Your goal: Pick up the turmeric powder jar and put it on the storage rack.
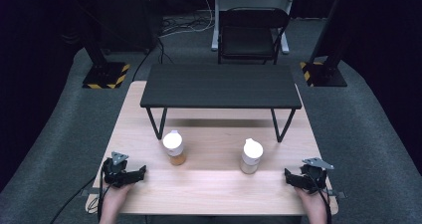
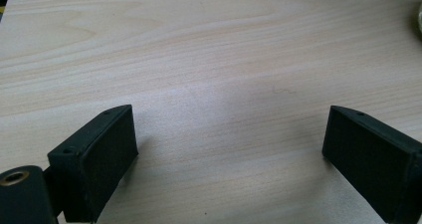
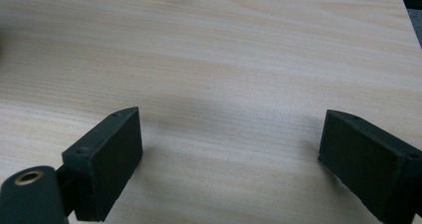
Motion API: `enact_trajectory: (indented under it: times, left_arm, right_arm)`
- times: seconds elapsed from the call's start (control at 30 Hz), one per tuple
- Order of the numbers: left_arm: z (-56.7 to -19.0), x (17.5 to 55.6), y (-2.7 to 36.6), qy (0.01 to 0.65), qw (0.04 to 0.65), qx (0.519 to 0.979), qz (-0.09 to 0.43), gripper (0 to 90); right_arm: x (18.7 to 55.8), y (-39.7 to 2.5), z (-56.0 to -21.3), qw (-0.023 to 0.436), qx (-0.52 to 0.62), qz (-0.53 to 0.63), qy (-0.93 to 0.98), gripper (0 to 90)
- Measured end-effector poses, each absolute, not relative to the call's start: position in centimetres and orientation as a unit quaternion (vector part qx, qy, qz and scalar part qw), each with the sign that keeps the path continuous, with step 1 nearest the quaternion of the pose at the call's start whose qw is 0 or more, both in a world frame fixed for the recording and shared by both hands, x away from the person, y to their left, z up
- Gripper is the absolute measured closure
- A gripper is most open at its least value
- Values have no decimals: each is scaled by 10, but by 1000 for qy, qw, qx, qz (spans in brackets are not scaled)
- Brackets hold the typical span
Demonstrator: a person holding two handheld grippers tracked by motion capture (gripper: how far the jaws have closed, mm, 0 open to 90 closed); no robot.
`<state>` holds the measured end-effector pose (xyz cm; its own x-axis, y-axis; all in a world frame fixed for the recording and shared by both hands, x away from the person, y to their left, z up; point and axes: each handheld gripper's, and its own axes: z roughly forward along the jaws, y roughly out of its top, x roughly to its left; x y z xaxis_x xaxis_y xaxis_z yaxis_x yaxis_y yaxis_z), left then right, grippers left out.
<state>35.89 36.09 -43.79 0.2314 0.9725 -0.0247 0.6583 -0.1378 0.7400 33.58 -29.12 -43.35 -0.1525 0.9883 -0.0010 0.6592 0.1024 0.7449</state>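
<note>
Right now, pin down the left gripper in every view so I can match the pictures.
High view: left gripper at lower left, by the table front edge, left of the orange-filled bottle.
Left gripper view: its jaws rise from the bottom corners, wide apart.
Right gripper view: these jaws belong to the right gripper.
Shared landmark: the pale wood table.

Pale wooden table [image 1: 209,184], two white-capped bottles [image 1: 173,148] [image 1: 251,156], black riser shelf [image 1: 221,86] behind them
</note>
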Motion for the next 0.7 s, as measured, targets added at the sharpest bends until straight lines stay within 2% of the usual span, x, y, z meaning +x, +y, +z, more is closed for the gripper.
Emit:
enact_trajectory:
  times: [0.7]
  left_arm:
    - [-419, 345, 357, 548, 364, 710, 251, 63]
  right_arm:
    - [336, -291, -434, 266, 594, 309, 693, 83]
